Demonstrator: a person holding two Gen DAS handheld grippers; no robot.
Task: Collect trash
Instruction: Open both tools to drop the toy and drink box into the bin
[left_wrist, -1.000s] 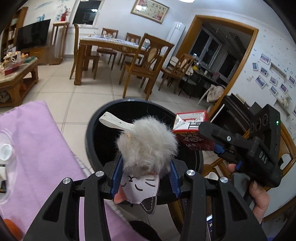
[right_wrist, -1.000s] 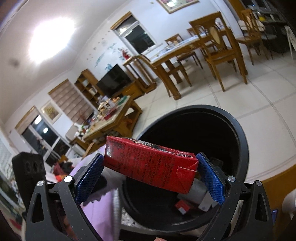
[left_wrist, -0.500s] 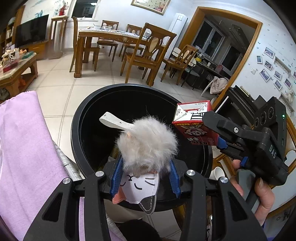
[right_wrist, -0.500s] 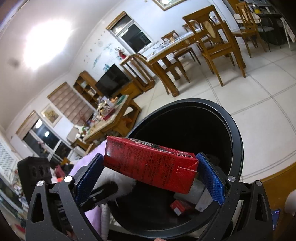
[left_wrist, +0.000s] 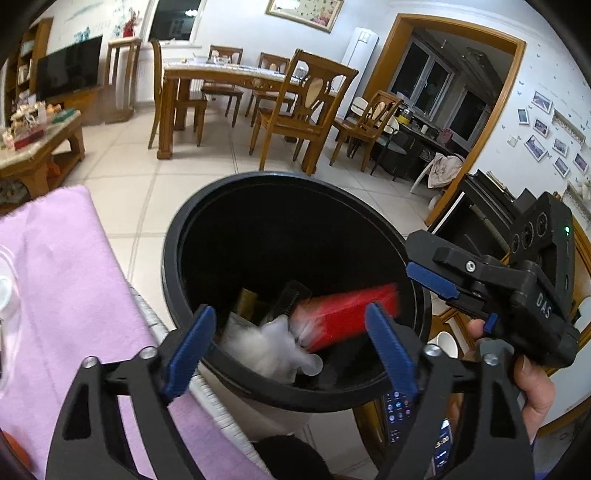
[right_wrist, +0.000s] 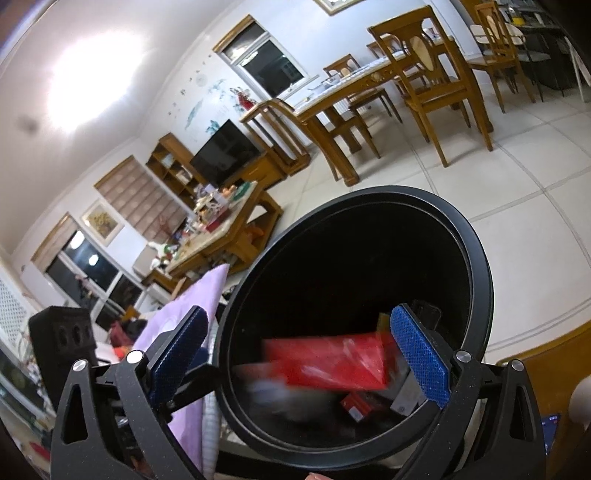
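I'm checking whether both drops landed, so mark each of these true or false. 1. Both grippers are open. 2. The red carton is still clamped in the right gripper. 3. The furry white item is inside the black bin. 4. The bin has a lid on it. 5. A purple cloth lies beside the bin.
1. True: the left gripper and the right gripper both stand with jaws wide apart and nothing pressed between the pads; the left jaws have just been opening.
2. False: the red carton is blurred, loose inside the black bin.
3. True: the furry white item is within the bin, also blurred.
4. False: the bin is open at the top, its contents showing.
5. True: the purple cloth lies next to the bin.
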